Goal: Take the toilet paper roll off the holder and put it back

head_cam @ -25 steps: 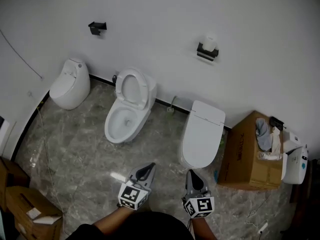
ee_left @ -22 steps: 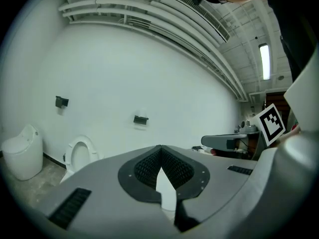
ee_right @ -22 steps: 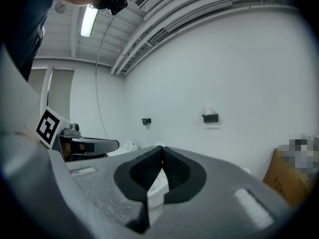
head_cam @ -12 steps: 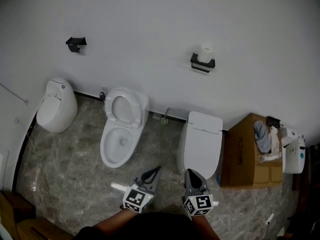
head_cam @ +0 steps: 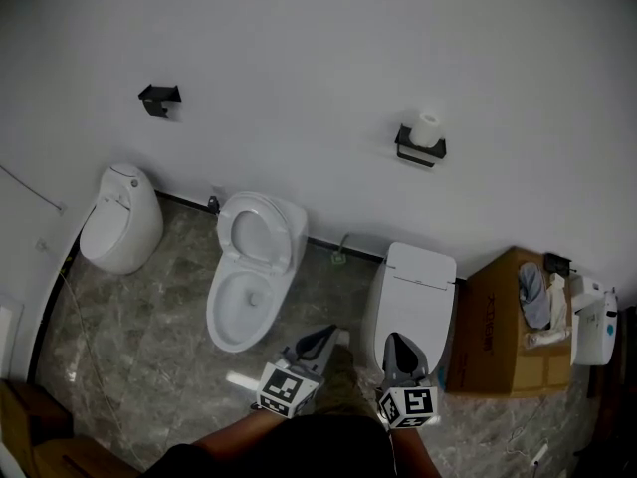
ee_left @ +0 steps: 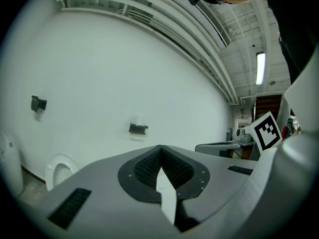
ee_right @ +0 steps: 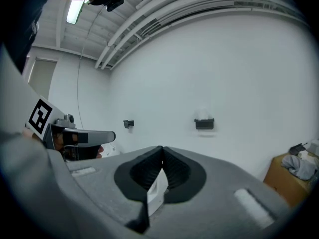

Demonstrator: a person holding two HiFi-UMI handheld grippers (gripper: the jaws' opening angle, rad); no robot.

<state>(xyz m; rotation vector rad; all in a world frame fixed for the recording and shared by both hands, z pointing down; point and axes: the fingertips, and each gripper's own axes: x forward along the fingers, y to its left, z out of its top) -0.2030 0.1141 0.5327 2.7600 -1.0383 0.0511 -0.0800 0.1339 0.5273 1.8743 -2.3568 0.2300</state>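
Toilet paper roll, white and cylindrical (head_cam: 428,125): it sits on top of the small black wall holder (head_cam: 419,148), high on the plain white wall (head_cam: 318,38) and well apart from both of your grippers. Your left gripper (head_cam: 331,331) has its jaws pressed together with nothing between them; their black ribbed pads meet at the tip. Your right gripper (head_cam: 395,340) is the same, jaws together and empty. You hold both grey plastic grippers low in front of your body, side by side, tips aimed towards the wall; the left one leans towards the right one. Just beyond the right gripper's tip stands a white toilet with a flat closed lid (head_cam: 416,292). Beyond the left gripper's tip is a white toilet with its oval seat open (head_cam: 249,272), and farther left a rounded white toilet (head_cam: 121,217). A second black holder (head_cam: 159,98) hangs on the wall above that one. All stand on a grey marble-patterned floor (head_cam: 129,337). At the right, an open brown cardboard box (head_cam: 498,322) holds a crumpled grey cloth (head_cam: 532,289) and some pale items that you cannot make out.
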